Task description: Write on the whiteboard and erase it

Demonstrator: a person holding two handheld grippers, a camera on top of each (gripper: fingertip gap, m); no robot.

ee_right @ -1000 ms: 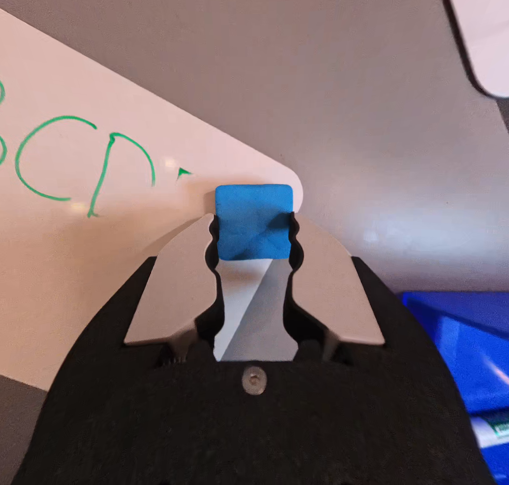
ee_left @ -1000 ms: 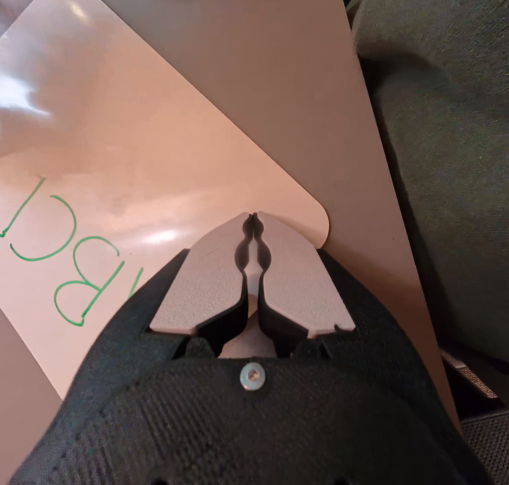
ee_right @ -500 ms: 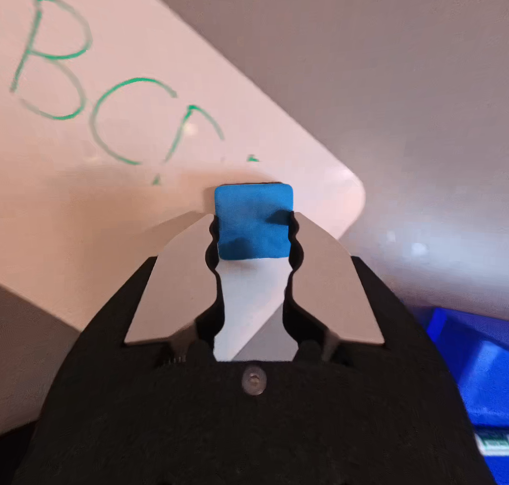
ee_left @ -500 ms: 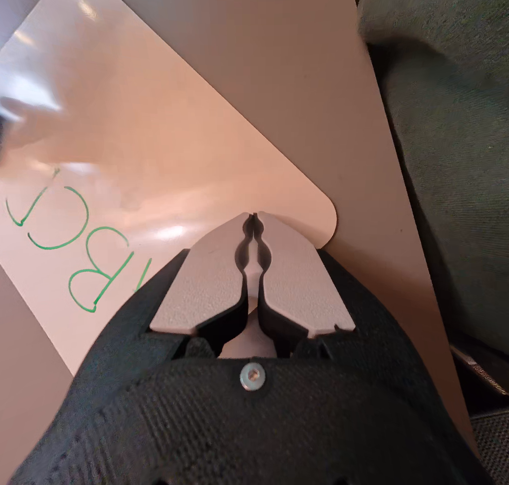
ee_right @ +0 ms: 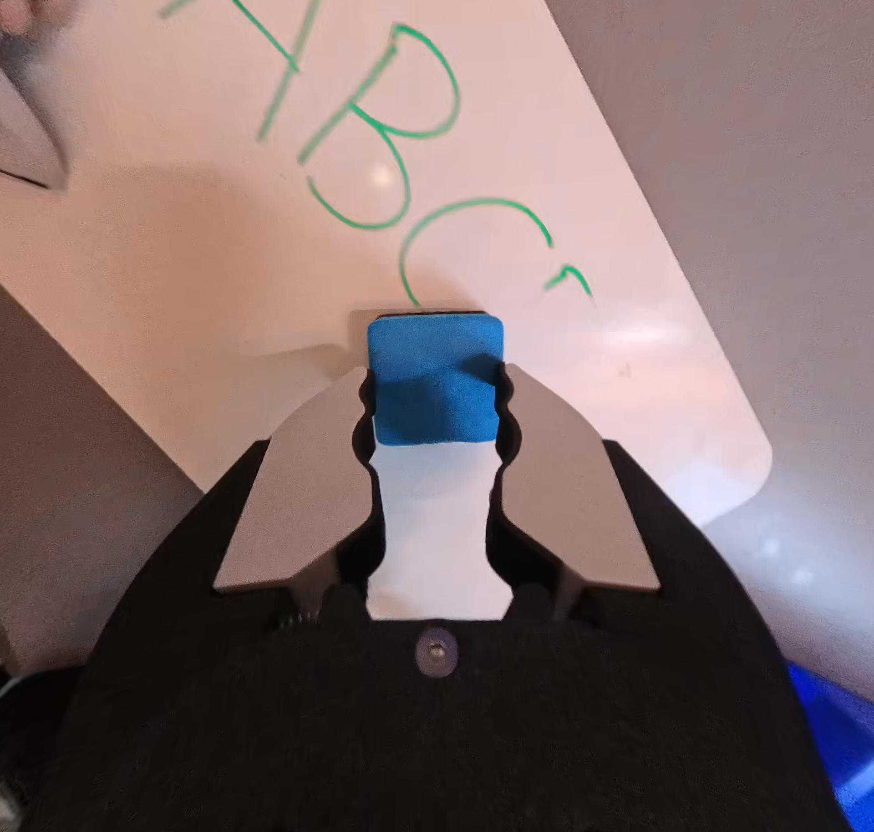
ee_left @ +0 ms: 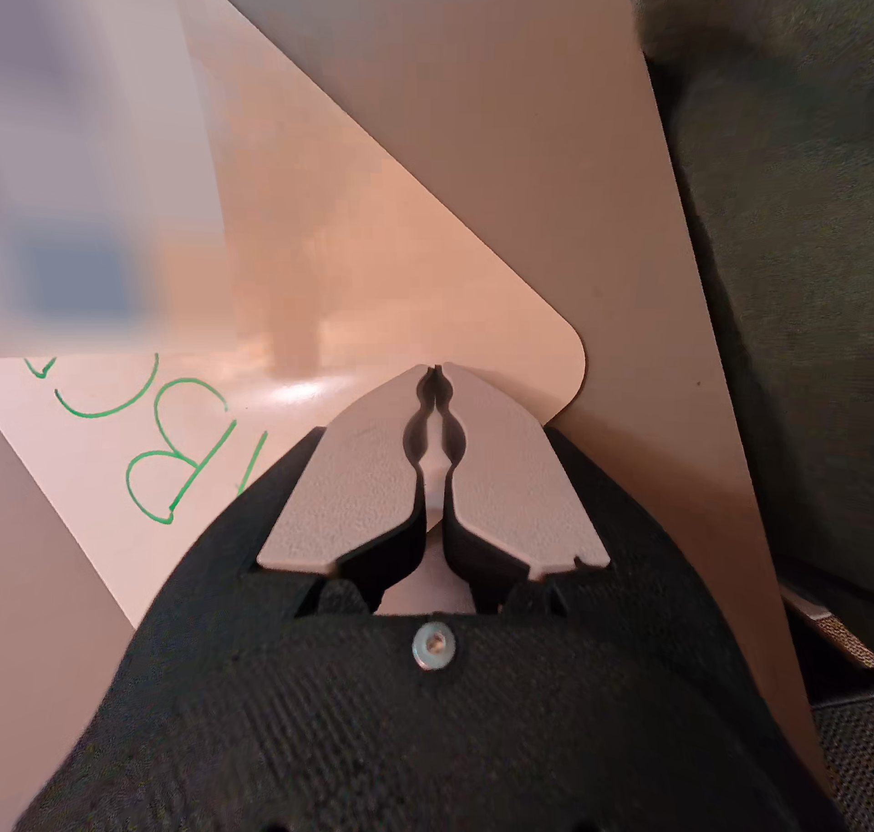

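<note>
A small white whiteboard (ee_right: 189, 251) with rounded corners lies flat on a grey table; it also shows in the left wrist view (ee_left: 378, 298). Green marker writing (ee_right: 378, 123) runs across it, partly wiped at its end; it shows too in the left wrist view (ee_left: 175, 445). My right gripper (ee_right: 434, 374) is shut on a blue square eraser (ee_right: 435, 374), pressed on the board just below the writing. My left gripper (ee_left: 436, 374) is shut and empty, resting on the board near its rounded corner.
The grey table (ee_left: 520, 147) ends at an edge on the right of the left wrist view, with dark green fabric (ee_left: 780, 242) beyond. A blue bin (ee_right: 846, 738) sits at the lower right of the right wrist view. A blurred patch covers the upper left of the left wrist view.
My right gripper has swept the eraser along the board toward the start of the writing, wiping most of the last letter. The board has shifted slightly under the left gripper.
</note>
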